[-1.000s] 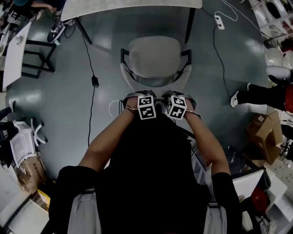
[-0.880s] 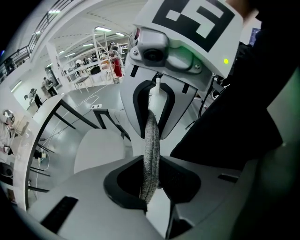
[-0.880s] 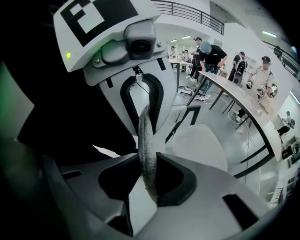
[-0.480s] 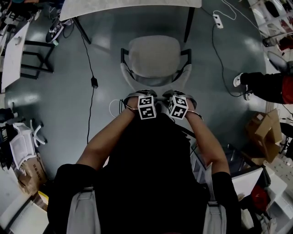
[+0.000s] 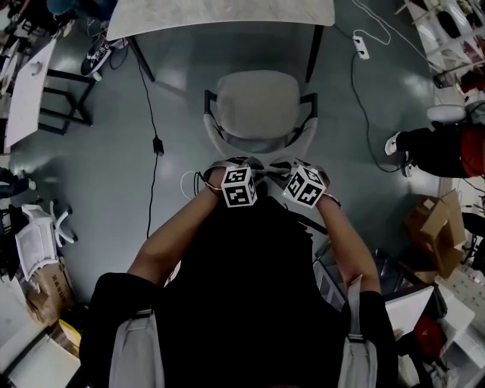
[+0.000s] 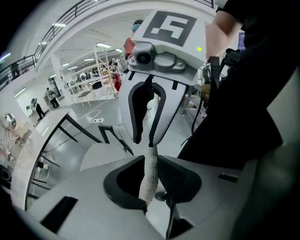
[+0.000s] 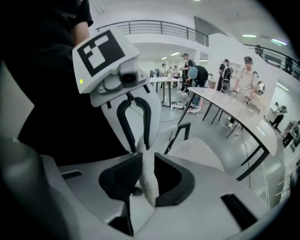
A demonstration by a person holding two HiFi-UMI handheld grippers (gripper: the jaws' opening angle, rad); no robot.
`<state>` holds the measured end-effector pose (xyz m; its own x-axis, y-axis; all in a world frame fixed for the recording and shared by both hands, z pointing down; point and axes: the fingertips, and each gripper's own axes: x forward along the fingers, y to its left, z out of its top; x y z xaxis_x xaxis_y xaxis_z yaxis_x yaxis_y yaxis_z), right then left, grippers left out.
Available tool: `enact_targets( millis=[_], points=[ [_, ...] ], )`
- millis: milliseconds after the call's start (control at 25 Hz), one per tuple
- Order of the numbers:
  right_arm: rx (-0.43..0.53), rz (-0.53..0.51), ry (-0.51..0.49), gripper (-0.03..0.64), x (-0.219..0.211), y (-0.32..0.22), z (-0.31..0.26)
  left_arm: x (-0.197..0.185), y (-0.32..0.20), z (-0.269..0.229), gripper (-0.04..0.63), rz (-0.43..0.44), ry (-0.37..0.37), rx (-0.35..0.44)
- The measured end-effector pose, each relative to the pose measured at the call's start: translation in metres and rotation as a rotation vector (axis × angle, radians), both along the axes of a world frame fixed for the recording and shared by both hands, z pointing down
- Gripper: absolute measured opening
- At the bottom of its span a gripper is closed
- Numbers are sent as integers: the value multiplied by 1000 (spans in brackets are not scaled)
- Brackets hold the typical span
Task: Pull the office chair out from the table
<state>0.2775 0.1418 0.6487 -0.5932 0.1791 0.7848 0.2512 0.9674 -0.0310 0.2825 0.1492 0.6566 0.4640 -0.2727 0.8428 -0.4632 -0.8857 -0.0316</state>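
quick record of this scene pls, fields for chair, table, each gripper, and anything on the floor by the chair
office chair: stands clear of the table, bare floor between seat and table edge
table: white top, at the top of the head view
left gripper: pads on the backrest's top edge, jaws just been opening slightly
right gripper: clamped on the same edge, jaws just closed a little further
floor: black cable with adapter, left of the chair
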Motion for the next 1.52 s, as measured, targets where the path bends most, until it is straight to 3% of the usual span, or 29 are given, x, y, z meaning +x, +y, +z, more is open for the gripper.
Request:
enact_targets(
  millis=[240,440,840,1000,1200,1520],
  points=[
    [17,54,-214,55,-15,-21,-86,-1,-11,-43,61,-70,112,38],
    [-111,125,-391,28,-26,-27,-162,-12,-19,-87,23,-110,226,65],
    [-213,185,-767,23,-47,-33,-283,-48,-41,-208,12,-169,409,267],
    [-195,216,-822,21,-44,-47,-306,-51,-46,-255,12,-171,505,336],
    [-201,235,-869,20,-43,-50,-324,-54,-45,-296,12,-168,658,358],
    [-224,268,-870,20,-41,-45,-322,-55,-41,-303,12,-154,697,361]
  ],
)
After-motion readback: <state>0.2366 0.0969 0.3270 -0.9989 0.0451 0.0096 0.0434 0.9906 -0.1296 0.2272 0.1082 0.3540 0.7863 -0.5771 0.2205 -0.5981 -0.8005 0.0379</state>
